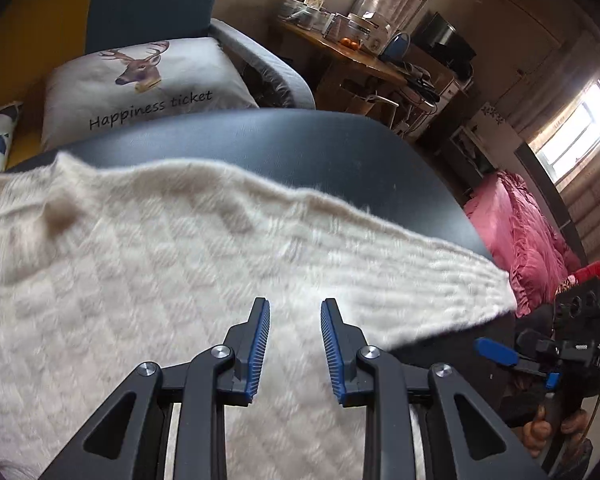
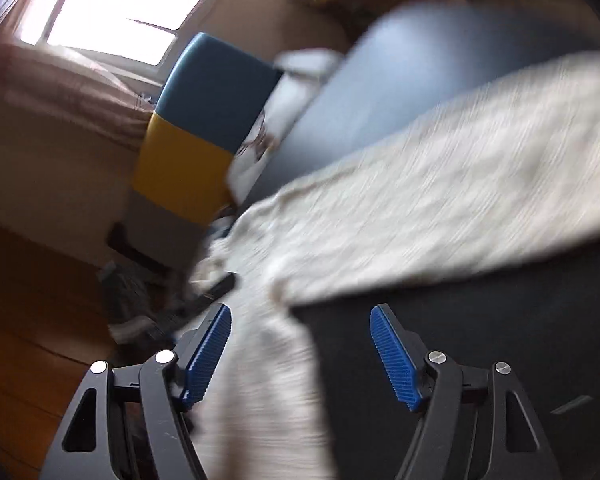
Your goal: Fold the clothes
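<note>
Cream knit sweater [image 1: 172, 248] lies spread across the dark round desk [image 1: 308, 148], body toward 9 o'clock in the left wrist view, one sleeve [image 1: 440, 280] running out to about 3 o'clock, where its cuff reaches the desk edge.

Left gripper [image 1: 295, 344]: released, jaws apart, hovering over the sweater body at 6 o'clock of its own view. Nothing between the pads; I cannot tell whether they touch the knit.

Right gripper [image 2: 300, 354]: released, jaws wide. A strip of the sweater [image 2: 268, 380] hangs or lies between them, closer to the left pad; not clamped. It shows at 4 o'clock in the left view [image 1: 496, 352], off the desk edge near the cuff. The right view is heavily motion-blurred, so fine placement is uncertain.

Judged step: taking hold of a sleeve or hem for a fold. No fold is visible yet.

Risks:
- Closing while blur-level motion persists may catch only one fuzzy layer or miss, because the fabric sits off-centre in the jaws.
- Ridged pads may snag the loose knit and stretch it if pulled sideways.
- The overhanging cuff could drag the sweater off the desk toward the pink bedding [image 1: 528, 232].
- Pulling one-handed, unpinned, would bunch the body.
</note>
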Motion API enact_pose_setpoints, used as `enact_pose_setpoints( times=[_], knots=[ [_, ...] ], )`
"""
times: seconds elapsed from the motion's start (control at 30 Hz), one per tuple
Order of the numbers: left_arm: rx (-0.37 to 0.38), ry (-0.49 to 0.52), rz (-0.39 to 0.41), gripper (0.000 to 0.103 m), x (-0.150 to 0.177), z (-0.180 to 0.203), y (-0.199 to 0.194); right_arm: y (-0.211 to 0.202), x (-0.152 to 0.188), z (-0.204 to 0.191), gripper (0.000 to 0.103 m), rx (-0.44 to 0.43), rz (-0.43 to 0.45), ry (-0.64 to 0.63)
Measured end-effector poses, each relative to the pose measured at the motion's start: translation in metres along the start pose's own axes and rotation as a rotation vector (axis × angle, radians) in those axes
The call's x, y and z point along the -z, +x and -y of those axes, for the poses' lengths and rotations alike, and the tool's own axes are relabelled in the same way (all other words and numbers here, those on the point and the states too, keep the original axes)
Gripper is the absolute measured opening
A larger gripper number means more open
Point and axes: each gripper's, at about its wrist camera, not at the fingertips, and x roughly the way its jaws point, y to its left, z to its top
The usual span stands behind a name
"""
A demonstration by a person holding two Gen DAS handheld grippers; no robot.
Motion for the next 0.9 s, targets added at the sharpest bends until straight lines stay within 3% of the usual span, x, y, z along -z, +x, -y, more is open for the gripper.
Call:
enact_pose_setpoints(
  times=[0.13, 0.33, 0.4, 0.47, 0.5, 0.53, 0.6, 0.73, 0.8, 0.87, 0.9],
  knots=[
    [0.011, 0.019, -0.025, 0.026, 0.025, -0.001, 0.005, 0.036, 0.015, 0.009, 0.074, 0.023, 0.031, 0.170],
    [0.039, 0.061, -0.056, 0.026, 0.048, 0.001, 0.016, 0.051, -0.004, 0.003, 0.076, 0.091, 0.209, 0.170],
    [0.052, 0.066, -0.050, 0.026, 0.051, 0.000, 0.017, 0.054, -0.010, -0.006, 0.072, 0.156, 0.253, 0.101],
    [0.070, 0.060, -0.048, 0.026, 0.053, -0.002, 0.017, 0.059, -0.014, -0.012, 0.045, 0.252, 0.286, 0.029],
    [0.074, 0.060, -0.051, 0.026, 0.053, -0.002, 0.017, 0.063, -0.017, -0.011, 0.024, 0.288, 0.281, 0.005],
    [0.078, 0.060, -0.053, 0.026, 0.053, -0.003, 0.017, 0.065, -0.021, -0.011, 0.018, 0.310, 0.269, -0.018],
    [0.086, 0.060, -0.058, 0.026, 0.053, -0.003, 0.016, 0.064, -0.023, -0.022, 0.017, 0.400, 0.255, -0.136],
    [0.135, 0.087, -0.020, 0.026, 0.047, 0.009, 0.003, 0.067, -0.012, -0.064, 0.017, 0.713, 0.240, -0.563],
    [0.152, 0.124, -0.001, 0.026, 0.041, 0.021, -0.001, 0.076, -0.014, -0.061, 0.017, 0.804, 0.197, -0.639],
    [0.148, 0.168, 0.001, 0.026, 0.035, 0.033, 0.001, 0.076, -0.021, -0.039, 0.017, 0.790, 0.134, -0.590],
    [0.125, 0.198, -0.020, 0.027, 0.033, 0.040, 0.010, 0.073, -0.022, -0.034, 0.019, 0.773, 0.145, -0.583]
  ],
)
